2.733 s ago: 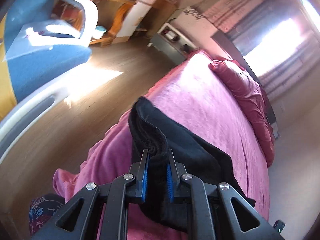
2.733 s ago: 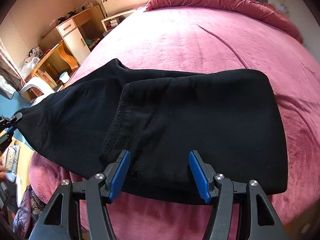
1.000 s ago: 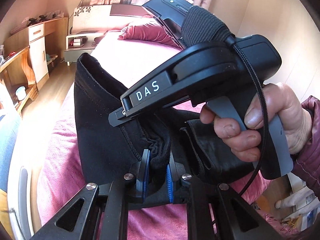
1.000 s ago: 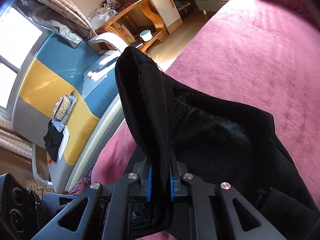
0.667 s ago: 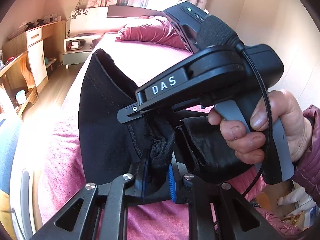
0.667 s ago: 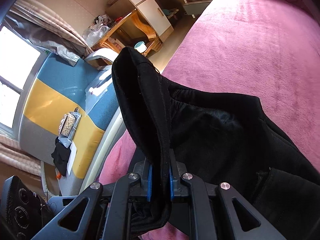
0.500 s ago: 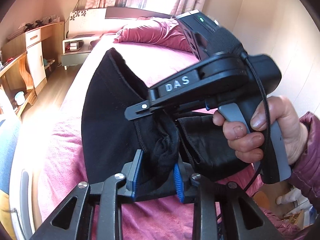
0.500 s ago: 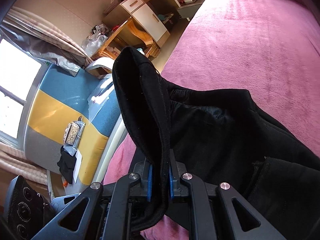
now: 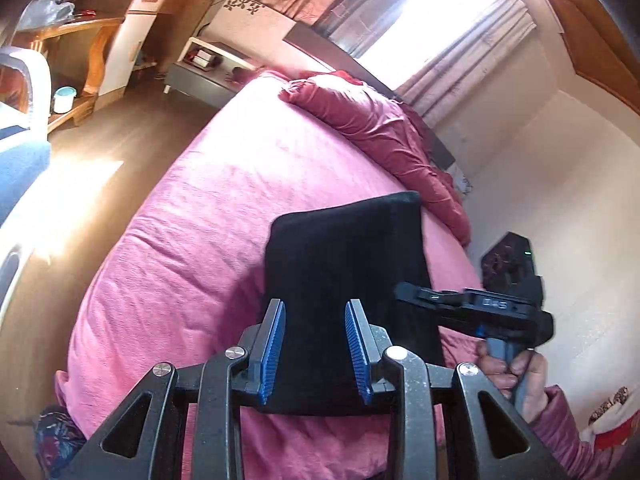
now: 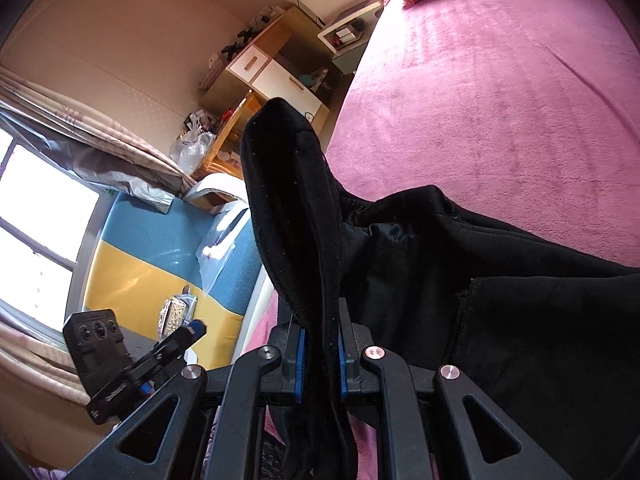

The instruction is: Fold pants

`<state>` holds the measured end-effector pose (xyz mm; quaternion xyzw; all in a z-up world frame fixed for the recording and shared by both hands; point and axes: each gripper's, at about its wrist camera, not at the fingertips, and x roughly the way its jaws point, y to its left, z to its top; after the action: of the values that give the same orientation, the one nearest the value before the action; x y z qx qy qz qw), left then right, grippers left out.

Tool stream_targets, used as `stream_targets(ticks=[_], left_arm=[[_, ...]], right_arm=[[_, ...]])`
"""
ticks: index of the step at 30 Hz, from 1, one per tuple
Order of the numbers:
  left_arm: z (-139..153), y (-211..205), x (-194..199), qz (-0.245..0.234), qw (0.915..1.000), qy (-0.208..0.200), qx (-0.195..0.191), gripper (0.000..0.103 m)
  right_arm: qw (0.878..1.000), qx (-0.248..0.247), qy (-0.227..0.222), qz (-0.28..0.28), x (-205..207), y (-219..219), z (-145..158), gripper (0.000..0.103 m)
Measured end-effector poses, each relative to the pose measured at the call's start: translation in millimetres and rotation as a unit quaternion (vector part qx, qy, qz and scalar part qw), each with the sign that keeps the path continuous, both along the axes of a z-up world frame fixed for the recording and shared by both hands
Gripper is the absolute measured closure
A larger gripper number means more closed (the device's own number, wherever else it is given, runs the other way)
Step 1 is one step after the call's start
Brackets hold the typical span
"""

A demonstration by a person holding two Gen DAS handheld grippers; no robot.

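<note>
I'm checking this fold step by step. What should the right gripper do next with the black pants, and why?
Probably open the right gripper and let go. It is shut on an upright flap of the black pants, while the left gripper, whose jaws have just been opening, no longer presses the cloth. The pants already lie doubled on the pink bed.

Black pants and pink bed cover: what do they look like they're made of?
The black pants look like a soft matte knit, perhaps fleece or jersey: no sheen, limp drape, and a stitched hem. The pink bed cover looks like plush fleece or velvet: it has a short fuzzy nap that brightens in sunlight and soft shallow wrinkles. The exact fibre of either cannot be told.
</note>
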<state>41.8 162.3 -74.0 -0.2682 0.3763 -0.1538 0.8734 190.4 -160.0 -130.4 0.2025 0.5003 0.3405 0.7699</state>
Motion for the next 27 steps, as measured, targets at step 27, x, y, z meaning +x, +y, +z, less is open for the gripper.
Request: stream_targets(ticks=[27], left_arm=[[-46.8,-160.8,44.1,-0.182,0.9753,0.046,0.116,0.071]], right_arm=[[0.970,0.011,0.031,-0.242,-57.1,-218.7,-18.9,0.091]])
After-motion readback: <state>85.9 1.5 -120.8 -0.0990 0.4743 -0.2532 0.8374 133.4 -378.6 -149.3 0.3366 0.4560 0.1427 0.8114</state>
